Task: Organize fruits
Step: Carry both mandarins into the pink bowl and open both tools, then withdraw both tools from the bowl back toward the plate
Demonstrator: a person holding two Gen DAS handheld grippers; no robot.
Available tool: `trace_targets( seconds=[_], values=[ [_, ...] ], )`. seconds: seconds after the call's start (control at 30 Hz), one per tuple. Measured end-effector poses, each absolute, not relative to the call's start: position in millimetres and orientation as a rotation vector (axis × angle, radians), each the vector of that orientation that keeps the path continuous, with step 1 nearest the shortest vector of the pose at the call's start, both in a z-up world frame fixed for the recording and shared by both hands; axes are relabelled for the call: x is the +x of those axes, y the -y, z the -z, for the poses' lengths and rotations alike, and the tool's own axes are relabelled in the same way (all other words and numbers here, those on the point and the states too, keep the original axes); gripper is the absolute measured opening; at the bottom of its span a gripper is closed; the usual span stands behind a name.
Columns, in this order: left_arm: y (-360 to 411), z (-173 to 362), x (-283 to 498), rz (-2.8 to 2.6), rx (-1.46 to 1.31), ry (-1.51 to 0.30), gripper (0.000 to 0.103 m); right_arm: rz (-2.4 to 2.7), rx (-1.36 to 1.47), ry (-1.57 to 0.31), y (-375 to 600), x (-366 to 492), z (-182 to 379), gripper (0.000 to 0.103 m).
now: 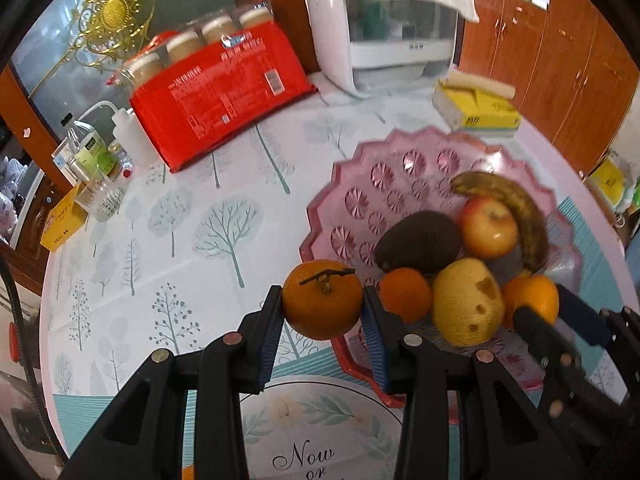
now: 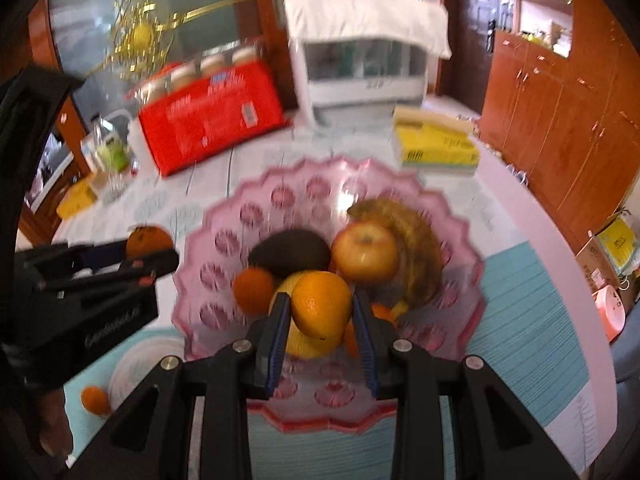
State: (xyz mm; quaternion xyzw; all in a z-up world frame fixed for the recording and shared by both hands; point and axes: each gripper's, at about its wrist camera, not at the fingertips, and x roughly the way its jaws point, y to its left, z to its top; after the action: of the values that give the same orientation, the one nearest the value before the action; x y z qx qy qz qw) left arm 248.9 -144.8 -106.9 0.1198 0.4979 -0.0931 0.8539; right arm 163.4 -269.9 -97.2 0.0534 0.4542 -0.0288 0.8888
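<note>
Across the left wrist view, the left gripper (image 1: 323, 312) pinches a stemmed tangerine (image 1: 322, 299) in its jaws beside the pink bowl (image 1: 352, 184), above the bench (image 1: 180, 240). From the right wrist view, the right gripper (image 2: 320, 316) has its jaws clamped on an orange (image 2: 321, 304) over the bowl's piled fruit. Both fruits seem mid-delivery; next likely comes lowering and releasing them gently inside.

Black tool (image 1: 323, 312), blue ribbed pads (image 1: 267, 350).

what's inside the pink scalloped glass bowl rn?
Inside the pink scalloped glass bowl: dark avocado, red-yellow apple, browned banana, small orange tangerine, and a yellow pear. The right gripper holds an orange over it, covering the pear and whatever lies beneath.
</note>
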Motion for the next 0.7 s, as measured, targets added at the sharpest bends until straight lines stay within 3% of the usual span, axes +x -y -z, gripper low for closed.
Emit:
trace_targets(
  seconds=[0.63, 0.7],
  values=[
    [161.9, 130.5, 241.5, 0.207, 0.403, -1.001, 0.039, 0.052, 0.092, -0.991, 268.1, 164.9, 118.6, 0.035],
    [160.7, 128.5, 241.0, 0.218, 0.394, -0.996, 0.051, 0.045, 0.094, -0.984, 268.1, 163.5, 117.0, 0.035]
  ],
)
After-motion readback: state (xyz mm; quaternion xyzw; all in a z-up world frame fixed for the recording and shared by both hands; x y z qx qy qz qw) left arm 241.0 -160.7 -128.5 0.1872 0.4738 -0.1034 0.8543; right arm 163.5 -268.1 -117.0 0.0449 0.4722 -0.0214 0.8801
